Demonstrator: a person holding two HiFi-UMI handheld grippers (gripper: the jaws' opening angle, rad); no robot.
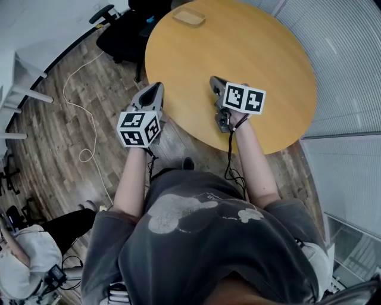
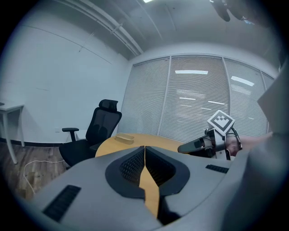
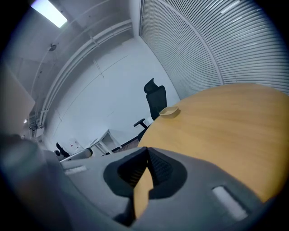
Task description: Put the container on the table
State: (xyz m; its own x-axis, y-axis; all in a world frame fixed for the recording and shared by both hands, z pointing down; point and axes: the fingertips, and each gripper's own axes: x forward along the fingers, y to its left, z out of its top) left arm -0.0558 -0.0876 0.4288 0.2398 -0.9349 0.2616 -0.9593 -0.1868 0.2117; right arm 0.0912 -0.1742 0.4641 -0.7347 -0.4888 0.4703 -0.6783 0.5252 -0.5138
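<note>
Only a shallow tan container (image 1: 189, 16)

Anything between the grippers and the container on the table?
Nothing visible. Only bare round table lies between the shut, empty left gripper and right gripper and the container at its far edge.

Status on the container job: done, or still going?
Done, it seems: the tan container sits on the round wooden table, near its far edge. In hand: nothing. The left gripper and right gripper are both shut and empty, at the near edge, well apart from the container. Left: nothing that I can see.
</note>
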